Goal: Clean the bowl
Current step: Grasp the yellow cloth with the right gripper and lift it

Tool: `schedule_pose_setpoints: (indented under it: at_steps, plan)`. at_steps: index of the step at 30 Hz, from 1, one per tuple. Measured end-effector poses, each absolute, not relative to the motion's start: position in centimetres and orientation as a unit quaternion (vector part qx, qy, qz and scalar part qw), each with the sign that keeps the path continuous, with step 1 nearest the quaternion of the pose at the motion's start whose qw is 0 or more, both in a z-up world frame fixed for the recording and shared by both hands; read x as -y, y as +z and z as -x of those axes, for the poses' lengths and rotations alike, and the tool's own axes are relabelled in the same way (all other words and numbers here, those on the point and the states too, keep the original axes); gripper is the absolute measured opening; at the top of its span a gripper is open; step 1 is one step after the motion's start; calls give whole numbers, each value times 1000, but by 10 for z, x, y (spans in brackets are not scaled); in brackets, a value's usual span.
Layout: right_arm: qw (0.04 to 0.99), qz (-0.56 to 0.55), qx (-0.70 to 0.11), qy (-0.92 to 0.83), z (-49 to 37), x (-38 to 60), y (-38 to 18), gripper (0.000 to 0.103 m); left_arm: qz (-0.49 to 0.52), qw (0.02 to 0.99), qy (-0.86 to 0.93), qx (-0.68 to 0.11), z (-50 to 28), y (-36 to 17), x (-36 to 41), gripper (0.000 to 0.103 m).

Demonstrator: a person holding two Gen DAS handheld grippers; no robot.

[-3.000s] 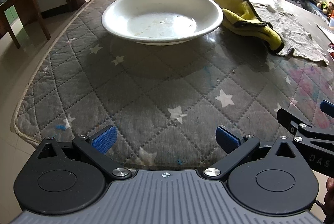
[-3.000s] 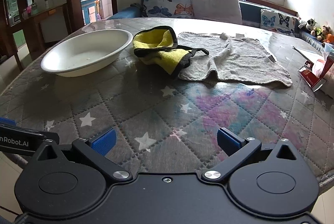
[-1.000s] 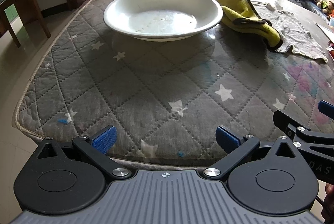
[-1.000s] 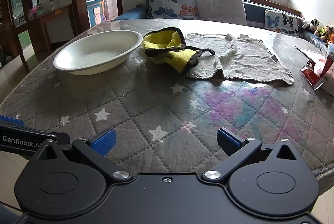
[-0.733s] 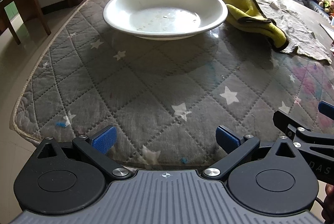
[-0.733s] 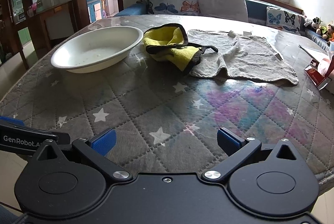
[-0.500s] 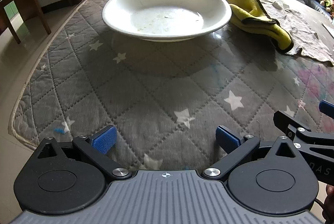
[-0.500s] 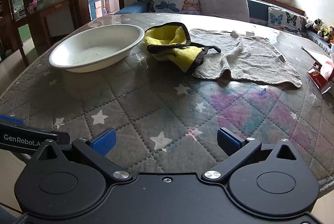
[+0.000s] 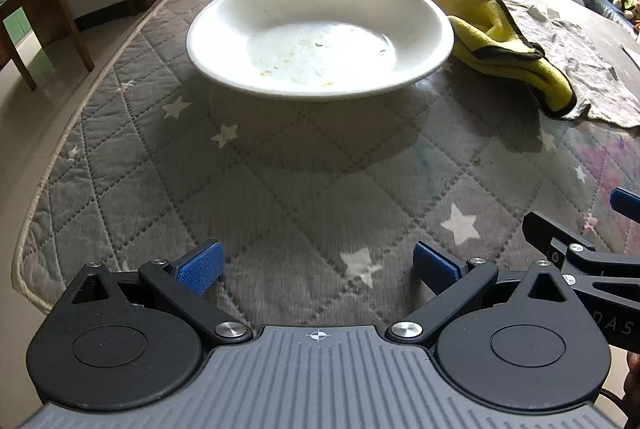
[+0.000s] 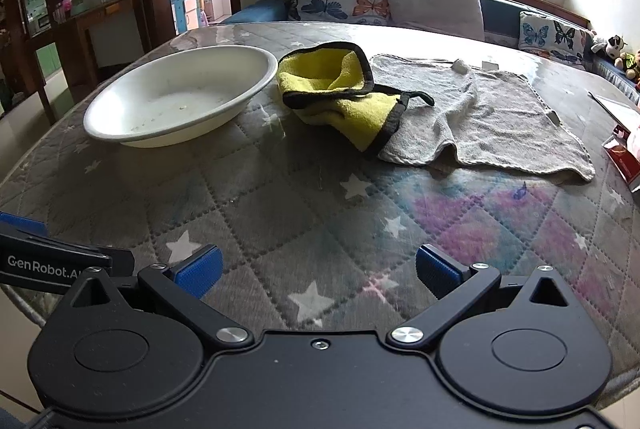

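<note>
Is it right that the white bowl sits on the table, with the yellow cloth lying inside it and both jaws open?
Not quite. The yellow cloth lies on the table beside the white bowl, partly on the grey towel, as the right wrist view shows. The bowl holds only small bits of residue. The rest is right.

Left gripper (image 9: 318, 265) fingers spread wide, holding nothing, right gripper (image 10: 318, 265) likewise spread, level beside it
</note>
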State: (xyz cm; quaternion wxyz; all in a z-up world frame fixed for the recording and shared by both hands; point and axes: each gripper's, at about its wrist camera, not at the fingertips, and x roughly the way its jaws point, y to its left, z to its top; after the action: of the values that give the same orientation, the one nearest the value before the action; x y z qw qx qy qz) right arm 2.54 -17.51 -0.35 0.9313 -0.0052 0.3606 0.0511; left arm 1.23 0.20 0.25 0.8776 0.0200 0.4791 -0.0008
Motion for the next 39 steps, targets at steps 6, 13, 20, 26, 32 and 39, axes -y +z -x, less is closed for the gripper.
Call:
schedule_pose_setpoints:
  at_steps: [6, 13, 20, 26, 32, 39]
  plan:
    - [931, 7, -361, 51, -33, 174, -3, 103, -21, 877, -2, -480, -22, 2, -3, 102]
    - [932, 12, -359, 56, -44, 173, -2, 103, -21, 878, 4, -479, -31, 2, -4, 102]
    - [933, 15, -352, 67, -56, 171, 2, 103, -24, 881, 3, -473, -40, 7, -4, 102]
    - [936, 9, -345, 73, -66, 174, 8, 103, -25, 881, 3, -472, -47, 8, -3, 102]
    - [939, 18, -336, 73, -78, 175, 15, 103, -25, 882, 4, -471, -52, 8, -3, 102]
    - [942, 34, -326, 75, -98, 175, 21, 103, -25, 879, 7, -476, -56, 6, -5, 102]
